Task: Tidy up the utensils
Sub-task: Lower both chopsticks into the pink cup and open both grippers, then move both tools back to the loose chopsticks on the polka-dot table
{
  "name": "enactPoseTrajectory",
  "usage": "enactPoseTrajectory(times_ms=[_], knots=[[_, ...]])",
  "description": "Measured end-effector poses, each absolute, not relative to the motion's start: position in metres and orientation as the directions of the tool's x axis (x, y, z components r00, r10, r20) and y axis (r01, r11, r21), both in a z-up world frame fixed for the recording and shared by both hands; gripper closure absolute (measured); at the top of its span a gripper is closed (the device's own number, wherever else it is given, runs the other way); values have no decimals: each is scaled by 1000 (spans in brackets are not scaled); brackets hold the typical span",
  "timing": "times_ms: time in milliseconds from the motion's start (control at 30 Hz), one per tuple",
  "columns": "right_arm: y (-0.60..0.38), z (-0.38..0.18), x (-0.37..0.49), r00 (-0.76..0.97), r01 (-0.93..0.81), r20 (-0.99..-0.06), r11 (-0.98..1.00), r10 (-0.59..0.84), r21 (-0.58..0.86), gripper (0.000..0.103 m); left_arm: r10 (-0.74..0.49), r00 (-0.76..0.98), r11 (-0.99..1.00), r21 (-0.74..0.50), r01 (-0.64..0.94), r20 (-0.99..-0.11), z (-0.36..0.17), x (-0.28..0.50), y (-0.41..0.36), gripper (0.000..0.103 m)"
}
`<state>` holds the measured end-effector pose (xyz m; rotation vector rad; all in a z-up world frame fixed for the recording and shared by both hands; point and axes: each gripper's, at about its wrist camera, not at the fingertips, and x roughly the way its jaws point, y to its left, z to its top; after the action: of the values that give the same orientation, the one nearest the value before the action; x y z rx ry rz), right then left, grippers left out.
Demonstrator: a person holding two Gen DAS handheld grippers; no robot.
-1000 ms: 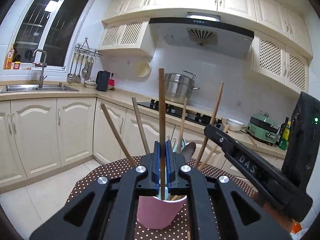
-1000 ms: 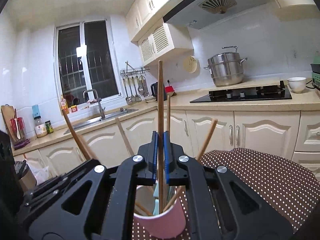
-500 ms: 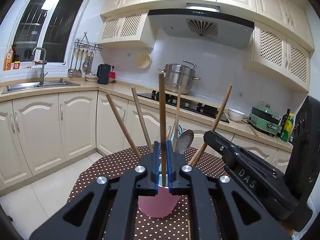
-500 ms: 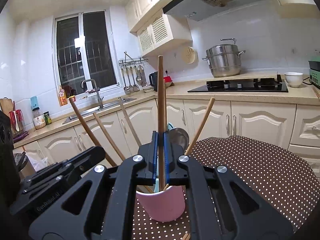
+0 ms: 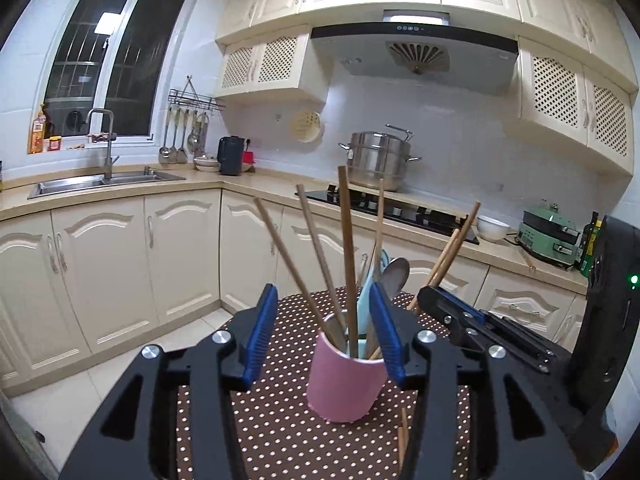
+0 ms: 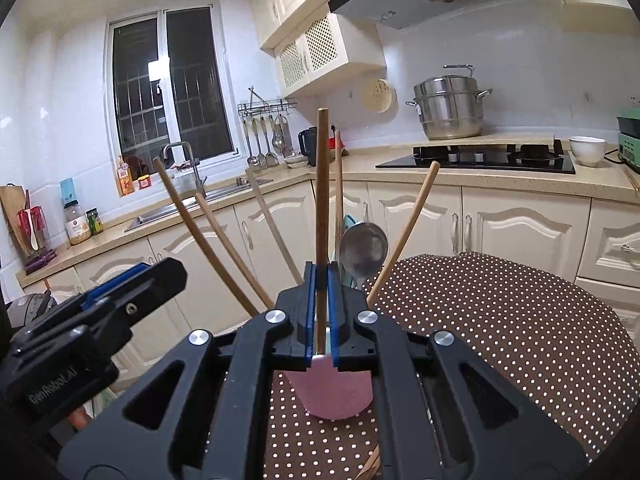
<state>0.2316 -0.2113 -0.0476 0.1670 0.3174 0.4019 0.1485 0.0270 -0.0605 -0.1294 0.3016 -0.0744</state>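
- Left gripper [image 5: 326, 334] jaws opening, blue pads spread apart, nothing pinched; pink cup [image 5: 346, 376] sits between and beyond the pads, no contact seen.
- Right gripper [image 6: 321, 312] jaws pressed together, pinching a dark wooden chopstick [image 6: 321, 200]; stick stands upright, lower end going down toward the cup.
- Pink cup stands upright on brown polka-dot tablecloth [image 5: 280, 432], roughly at centre of the left wrist view, just toward 5 o'clock.
- Cup holds several wooden chopsticks fanned out: two lean toward 11 o'clock, one dark stick stands near 12 o'clock, others lean toward 1 o'clock.
- Metal spoon [image 6: 363, 250] stands in the cup, bowl up, just to 3 o'clock of the pinched stick in the right wrist view.
- Light blue utensil [image 5: 370, 300] also stands in the cup, beside the spoon; cannot tell what kind.
- Loose chopsticks [image 5: 402, 436] lie on the cloth at 5 o'clock of the cup, partly hidden by the left gripper's frame.
- Right gripper body shows at 3 o'clock in the left view; left gripper body shows at 8 o'clock in the right view.
- Background: steel steamer pot [image 6: 448, 108] on counter behind black stove, sink [image 5: 100, 182] under window.
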Motion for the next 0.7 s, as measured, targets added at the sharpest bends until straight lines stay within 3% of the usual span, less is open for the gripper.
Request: enactPoseTrajectory(times_ms=[267, 600, 667, 700], knots=[[-210, -53, 225, 863, -353, -293, 906, 412, 235, 96, -51, 943, 991, -133, 7, -328, -61, 140, 40, 52], [-214, -42, 200, 878, -334, -278, 915, 390, 228, 96, -33, 954, 994, -110, 0, -297, -51, 118, 39, 49], [-216, -39, 192, 882, -333, -269, 916, 387, 225, 93, -31, 955, 995, -101, 1, -295, -49, 114, 37, 48], [-217, -38, 190, 883, -333, -268, 916, 386, 223, 87, -31, 955, 995, -95, 3, -294, -48, 112, 35, 47]])
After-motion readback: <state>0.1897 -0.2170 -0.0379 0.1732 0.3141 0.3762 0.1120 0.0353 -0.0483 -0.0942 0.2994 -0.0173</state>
